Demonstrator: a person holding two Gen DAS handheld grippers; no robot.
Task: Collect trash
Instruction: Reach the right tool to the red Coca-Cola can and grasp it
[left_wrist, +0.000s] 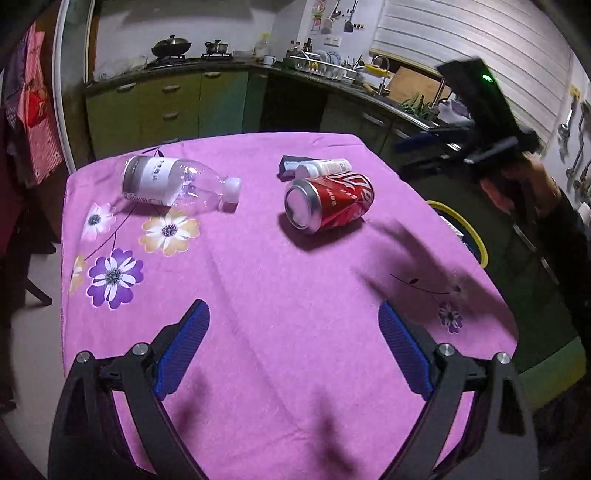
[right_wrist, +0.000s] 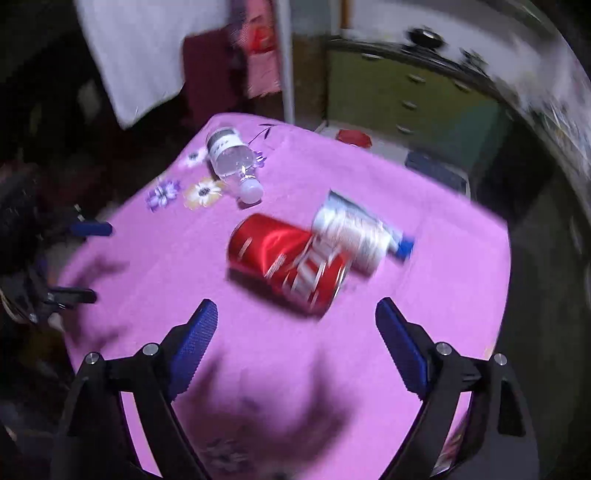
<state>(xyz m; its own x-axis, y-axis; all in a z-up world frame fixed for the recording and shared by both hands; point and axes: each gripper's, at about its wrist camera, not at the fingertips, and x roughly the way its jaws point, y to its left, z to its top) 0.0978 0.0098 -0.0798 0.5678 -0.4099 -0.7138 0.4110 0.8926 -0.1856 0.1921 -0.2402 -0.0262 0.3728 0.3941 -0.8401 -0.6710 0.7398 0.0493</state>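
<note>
A dented red cola can (left_wrist: 328, 203) lies on its side on the pink flowered tablecloth (left_wrist: 258, 295). A small white tube (left_wrist: 325, 168) lies just behind it. A clear plastic bottle (left_wrist: 177, 184) with a white cap lies on its side at the far left. My left gripper (left_wrist: 293, 321) is open and empty above the near half of the table. My right gripper (right_wrist: 295, 317) is open and empty, just short of the can (right_wrist: 291, 262), with the tube (right_wrist: 358, 236) touching the can and the bottle (right_wrist: 234, 162) beyond. The right wrist view is blurred.
A yellow-rimmed bin (left_wrist: 465, 229) sits beside the table's right edge. Green kitchen cabinets (left_wrist: 177, 103) and a counter with pots and dishes run behind. The right hand-held device (left_wrist: 491, 122) shows at the right of the left wrist view. The left gripper's blue fingertips (right_wrist: 92, 229) show at the table's left edge.
</note>
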